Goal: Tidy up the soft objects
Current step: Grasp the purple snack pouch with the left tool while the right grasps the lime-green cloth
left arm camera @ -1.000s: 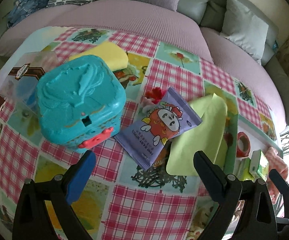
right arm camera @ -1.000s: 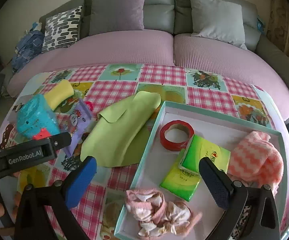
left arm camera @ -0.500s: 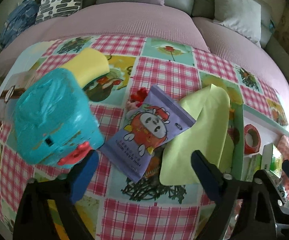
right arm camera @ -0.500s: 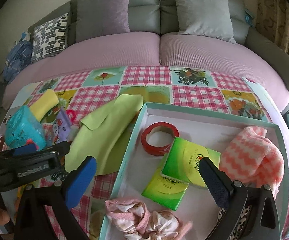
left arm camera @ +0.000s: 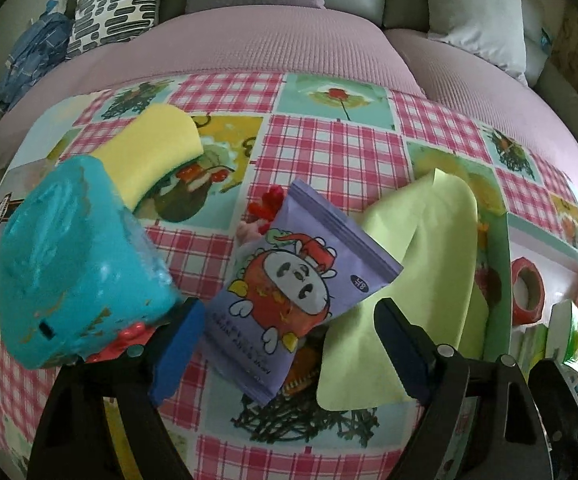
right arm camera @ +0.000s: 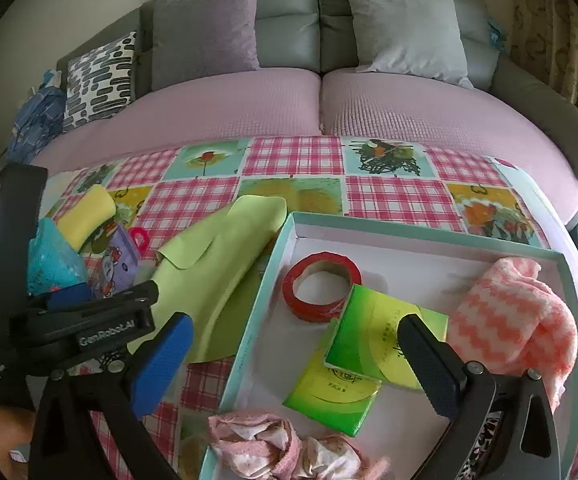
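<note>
The purple snack pouch [left arm camera: 289, 300] lies slantwise just ahead of the left claw [left arm camera: 285, 340], between its closing, still empty jaws, nearer it than the right claw [right arm camera: 293, 356], spread wide over the tray [right arm camera: 257, 312].

**Surroundings of the work surface**

A patchwork tablecloth [right arm camera: 297, 160] of pink gingham and picture squares covers the table. Behind it stands a grey sofa [right arm camera: 289, 16] with pink seat covers [right arm camera: 229, 108]. On the sofa rest a purple cushion [right arm camera: 205, 28], a pale grey cushion [right arm camera: 405, 28] and a black-and-white patterned cushion [right arm camera: 101, 80]. A blue bundle [right arm camera: 35, 120] lies at its left end.
</note>
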A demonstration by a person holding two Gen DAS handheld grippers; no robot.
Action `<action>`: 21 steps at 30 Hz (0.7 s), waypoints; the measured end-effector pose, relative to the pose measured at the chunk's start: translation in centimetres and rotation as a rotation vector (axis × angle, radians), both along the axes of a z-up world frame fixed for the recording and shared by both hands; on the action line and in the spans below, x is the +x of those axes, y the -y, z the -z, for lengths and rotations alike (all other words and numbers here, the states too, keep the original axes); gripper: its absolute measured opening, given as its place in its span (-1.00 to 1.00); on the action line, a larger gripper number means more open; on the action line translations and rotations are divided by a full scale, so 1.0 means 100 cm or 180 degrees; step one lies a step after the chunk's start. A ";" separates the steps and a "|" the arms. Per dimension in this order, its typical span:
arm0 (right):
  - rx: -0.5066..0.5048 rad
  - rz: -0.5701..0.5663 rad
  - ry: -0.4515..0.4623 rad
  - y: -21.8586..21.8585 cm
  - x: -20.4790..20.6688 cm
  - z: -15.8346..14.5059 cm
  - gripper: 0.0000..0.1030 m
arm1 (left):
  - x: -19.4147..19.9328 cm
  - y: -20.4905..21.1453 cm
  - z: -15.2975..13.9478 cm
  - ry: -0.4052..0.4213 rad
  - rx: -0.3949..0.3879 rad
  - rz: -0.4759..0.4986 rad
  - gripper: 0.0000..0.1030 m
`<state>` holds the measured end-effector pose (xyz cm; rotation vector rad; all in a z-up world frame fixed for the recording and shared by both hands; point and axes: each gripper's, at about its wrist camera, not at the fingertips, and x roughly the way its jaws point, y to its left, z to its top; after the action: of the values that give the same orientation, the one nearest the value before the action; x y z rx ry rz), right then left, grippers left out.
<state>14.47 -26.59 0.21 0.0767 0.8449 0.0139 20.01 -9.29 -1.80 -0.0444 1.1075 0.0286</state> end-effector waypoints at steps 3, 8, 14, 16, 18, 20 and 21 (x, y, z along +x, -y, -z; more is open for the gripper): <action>0.0003 -0.0015 -0.0003 -0.002 0.001 0.002 1.00 | 0.001 -0.001 0.000 0.0012 0.0004 -0.0025 0.29; -0.0008 -0.0020 -0.0008 -0.004 0.003 0.003 1.00 | 0.000 -0.006 -0.001 0.0028 -0.0055 -0.0060 0.11; -0.0016 -0.0050 0.0002 -0.007 0.003 0.003 1.00 | -0.003 -0.008 -0.007 0.0090 -0.0129 -0.0062 -0.16; -0.0014 -0.0078 0.0007 -0.010 0.003 0.004 1.00 | -0.004 -0.009 -0.009 0.0101 -0.0153 -0.0049 -0.25; -0.0014 -0.0100 0.0016 -0.013 0.005 0.004 1.00 | -0.005 -0.010 -0.011 0.0117 -0.0185 -0.0052 -0.31; -0.0010 -0.0116 0.0029 -0.015 0.005 0.004 0.97 | -0.007 -0.012 -0.013 0.0136 -0.0207 -0.0044 -0.34; -0.0003 -0.0127 0.0040 -0.017 0.006 0.004 0.93 | -0.008 -0.012 -0.014 0.0143 -0.0221 -0.0045 -0.36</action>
<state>15.03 -24.93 -0.22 0.0590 0.8339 0.0514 19.17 -8.06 -0.36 -0.1144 1.0632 0.0018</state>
